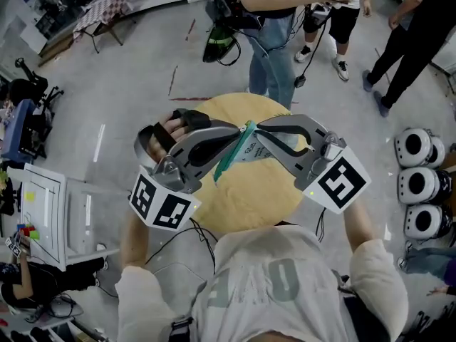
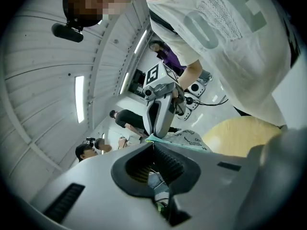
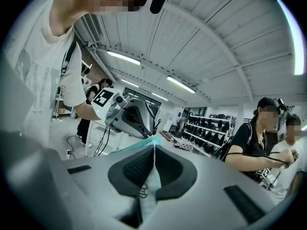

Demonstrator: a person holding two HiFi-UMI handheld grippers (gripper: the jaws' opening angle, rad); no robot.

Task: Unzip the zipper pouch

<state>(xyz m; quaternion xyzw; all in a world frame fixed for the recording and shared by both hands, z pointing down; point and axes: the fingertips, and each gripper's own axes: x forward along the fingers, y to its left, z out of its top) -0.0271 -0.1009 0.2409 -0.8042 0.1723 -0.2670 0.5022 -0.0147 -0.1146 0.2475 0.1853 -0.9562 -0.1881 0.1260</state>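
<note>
The zipper pouch point(image 1: 244, 148), white with print and a teal zipper edge, hangs in the air above the round wooden table point(image 1: 249, 194), pinched from both sides. My left gripper point(image 1: 237, 131) is shut on one end of its top edge. My right gripper point(image 1: 259, 129) is shut on the other end, tip to tip with the left. In the left gripper view the pouch point(image 2: 187, 139) stretches away from the closed jaws toward the right gripper point(image 2: 160, 116). In the right gripper view a strip of teal and white pouch fabric point(image 3: 152, 176) is clamped between the pads, with the left gripper point(image 3: 125, 115) just beyond it.
Several people point(image 1: 274, 41) stand on the far side of the table. Round white devices point(image 1: 417, 148) are lined up on the floor at the right. A white desk point(image 1: 46, 212) with small items stands at the left. Cables point(image 1: 178, 234) trail on the floor by my feet.
</note>
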